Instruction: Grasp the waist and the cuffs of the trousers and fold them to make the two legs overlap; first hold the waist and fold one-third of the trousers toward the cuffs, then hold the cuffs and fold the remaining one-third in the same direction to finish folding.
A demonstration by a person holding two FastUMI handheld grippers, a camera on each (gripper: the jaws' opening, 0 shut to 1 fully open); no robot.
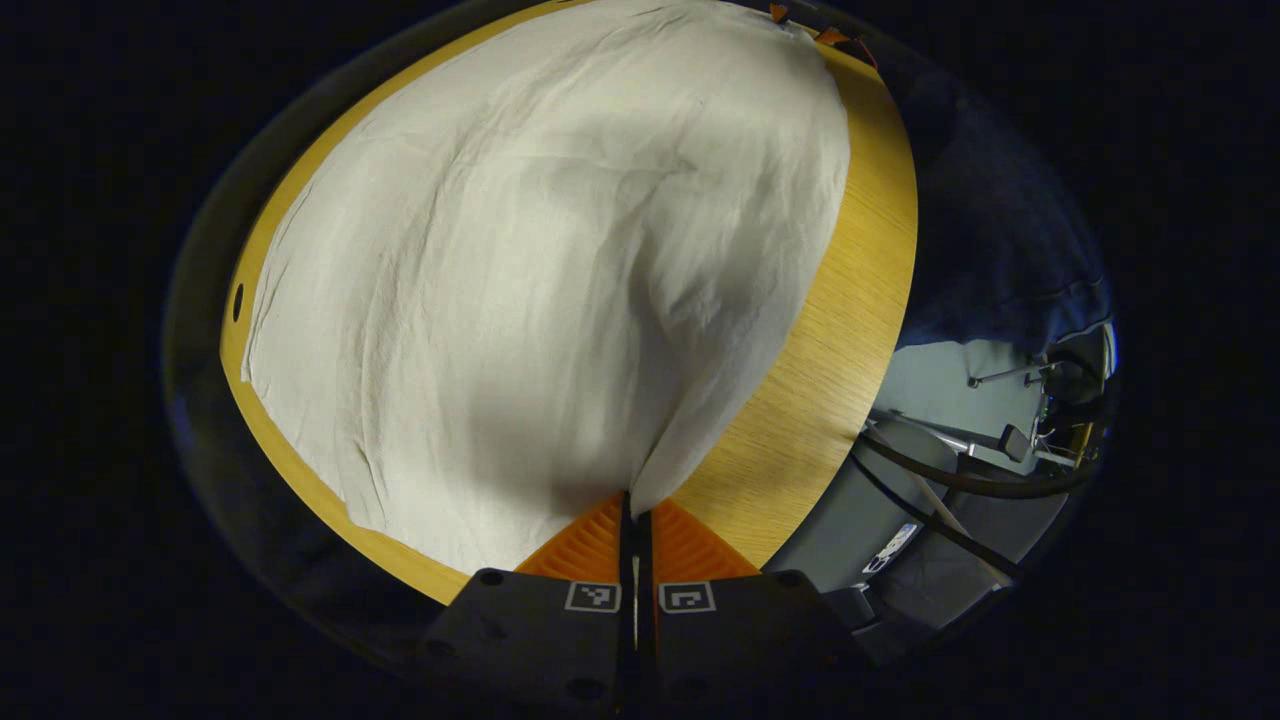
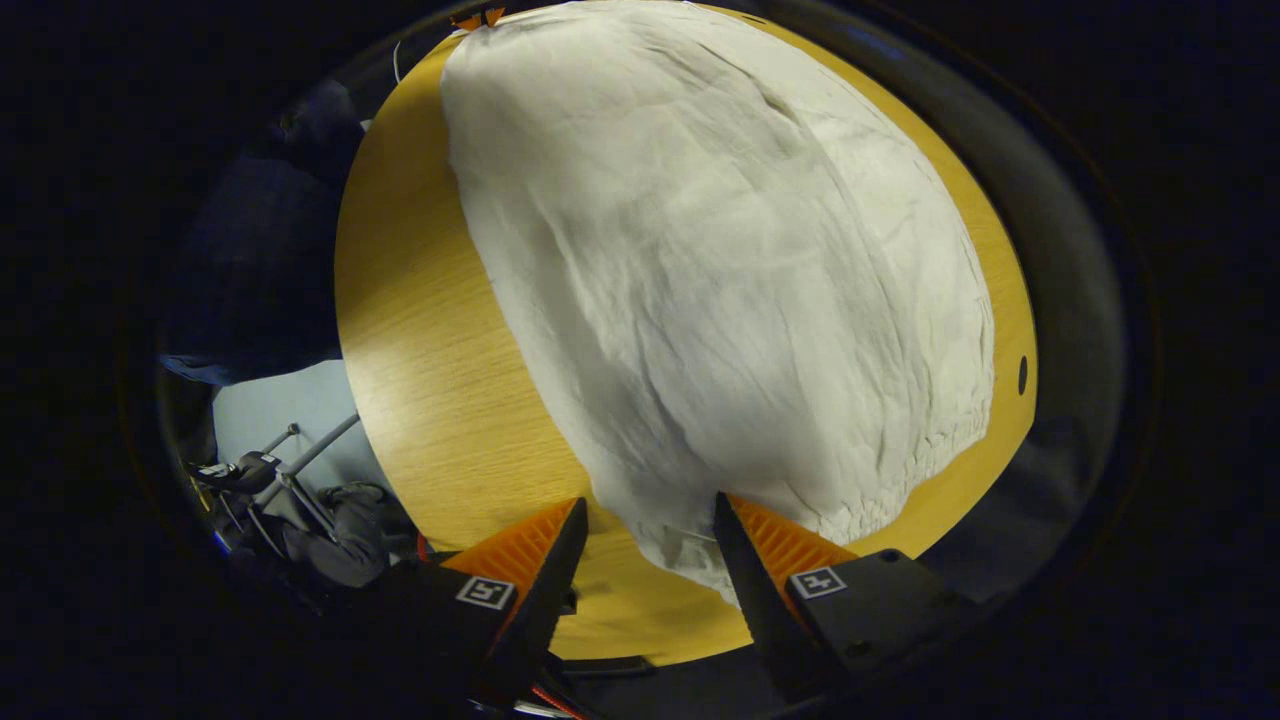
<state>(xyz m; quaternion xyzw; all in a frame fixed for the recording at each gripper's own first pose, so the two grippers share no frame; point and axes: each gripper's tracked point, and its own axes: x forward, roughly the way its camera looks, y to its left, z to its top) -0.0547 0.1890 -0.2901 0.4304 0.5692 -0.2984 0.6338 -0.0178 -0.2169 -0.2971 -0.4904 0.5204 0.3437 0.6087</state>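
The trousers (image 1: 540, 260) lie spread on the table (image 1: 850, 300) — bare tabletop runs along their near side.

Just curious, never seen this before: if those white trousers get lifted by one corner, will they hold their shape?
Probably not. The trousers lie wrinkled and flat on the table, so likely floppy and light. At the left gripper the pinched edge already tents up.
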